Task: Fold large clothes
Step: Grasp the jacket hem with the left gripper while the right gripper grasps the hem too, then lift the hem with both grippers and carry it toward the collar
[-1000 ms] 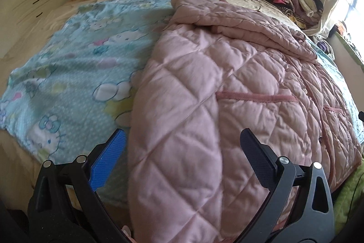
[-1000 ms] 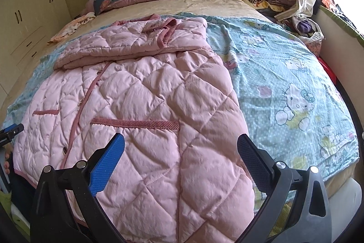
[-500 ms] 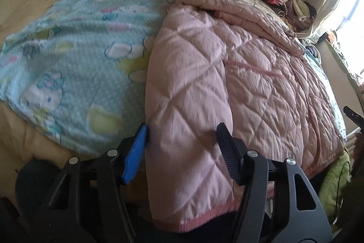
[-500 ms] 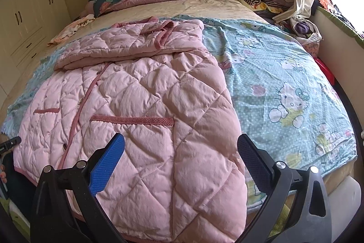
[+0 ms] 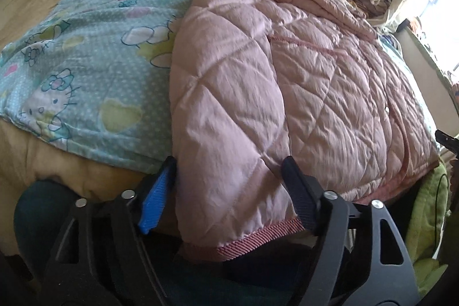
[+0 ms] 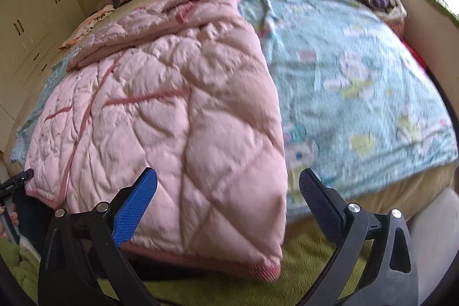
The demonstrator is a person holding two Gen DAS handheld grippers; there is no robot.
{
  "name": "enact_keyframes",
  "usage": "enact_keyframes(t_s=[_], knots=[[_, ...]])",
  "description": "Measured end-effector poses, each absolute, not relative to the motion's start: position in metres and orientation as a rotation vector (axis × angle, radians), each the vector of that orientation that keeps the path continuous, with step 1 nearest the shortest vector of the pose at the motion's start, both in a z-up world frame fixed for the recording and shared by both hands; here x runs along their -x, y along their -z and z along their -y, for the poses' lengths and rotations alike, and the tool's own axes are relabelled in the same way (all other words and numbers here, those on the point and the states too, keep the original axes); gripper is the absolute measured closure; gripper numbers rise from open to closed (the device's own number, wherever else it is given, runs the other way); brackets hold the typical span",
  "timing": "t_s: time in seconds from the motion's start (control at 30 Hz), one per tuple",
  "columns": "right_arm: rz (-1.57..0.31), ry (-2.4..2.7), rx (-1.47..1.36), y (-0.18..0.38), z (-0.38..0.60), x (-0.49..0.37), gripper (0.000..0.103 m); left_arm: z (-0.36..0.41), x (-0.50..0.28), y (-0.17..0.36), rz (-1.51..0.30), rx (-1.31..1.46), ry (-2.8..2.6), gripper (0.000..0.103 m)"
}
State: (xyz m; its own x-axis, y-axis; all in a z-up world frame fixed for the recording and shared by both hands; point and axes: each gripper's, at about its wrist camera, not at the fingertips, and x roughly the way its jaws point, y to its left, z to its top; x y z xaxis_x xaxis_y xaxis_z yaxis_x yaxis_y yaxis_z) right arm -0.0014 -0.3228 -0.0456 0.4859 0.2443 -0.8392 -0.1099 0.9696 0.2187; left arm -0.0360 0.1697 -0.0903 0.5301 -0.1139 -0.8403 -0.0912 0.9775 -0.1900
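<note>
Pink quilted coat overhangs cartoon-print blue sheet.

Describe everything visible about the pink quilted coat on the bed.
The pink quilted coat is padded, stitched in diamonds, with darker pink ribbed trim along its hem, front opening and pocket slits. It lies face up on the blue cartoon-print sheet, its top part folded over itself, its hem hanging off the bed's near edge. The left claw, open, straddles one hem corner; the right claw, open, hangs above the other corner.
</note>
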Motion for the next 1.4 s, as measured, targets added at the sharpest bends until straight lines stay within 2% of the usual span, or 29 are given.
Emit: enact_keyframes(t_s=[0.2,0.43,0.5,0.53,0.6,0.73,0.77,0.83,0.87,0.93,1.03,1.2,1.4], knots=[[-1.143,-0.253,-0.172,0.07,0.328,0.009,0.004,-0.163,0.032,0.097,-1.034,0.201,0.021,0.024],[-1.143,-0.27,-0.18,0.077,0.327,0.014,0.006,-0.163,0.033,0.098,-1.033,0.207,0.022,0.024],[-1.125,-0.289,-0.174,0.078,0.324,0.017,0.017,-0.162,0.034,0.098,-1.037,0.205,0.023,0.024],[-1.117,-0.307,-0.168,0.079,0.321,0.017,0.028,-0.161,0.035,0.097,-1.037,0.203,0.026,0.024],[-1.109,-0.309,-0.16,0.079,0.32,0.021,0.034,-0.159,0.037,0.097,-1.037,0.207,0.034,0.024],[-1.049,-0.319,-0.105,0.07,0.316,0.027,0.06,-0.156,0.043,0.098,-1.042,0.204,0.04,0.026],[-1.02,-0.327,-0.065,0.065,0.311,0.031,0.067,-0.155,0.044,0.097,-1.038,0.201,0.038,0.03],[-0.967,-0.337,0.002,0.056,0.302,0.037,0.075,-0.15,0.05,0.092,-1.014,0.173,0.026,0.049],[-0.945,-0.343,0.013,0.05,0.3,0.039,0.079,-0.147,0.051,0.089,-1.001,0.155,0.023,0.055],[-0.916,-0.347,0.018,0.041,0.299,0.039,0.081,-0.142,0.054,0.081,-0.978,0.121,0.026,0.074],[-0.875,-0.369,-0.018,0.027,0.302,0.036,0.083,-0.139,0.057,0.069,-0.947,0.084,0.033,0.086],[-0.818,-0.386,-0.075,0.009,0.304,0.032,0.084,-0.137,0.054,0.046,-0.878,0.069,0.047,0.092],[-0.777,-0.384,-0.101,-0.007,0.305,0.026,0.084,-0.135,0.044,0.022,-0.81,0.067,0.064,0.092]])
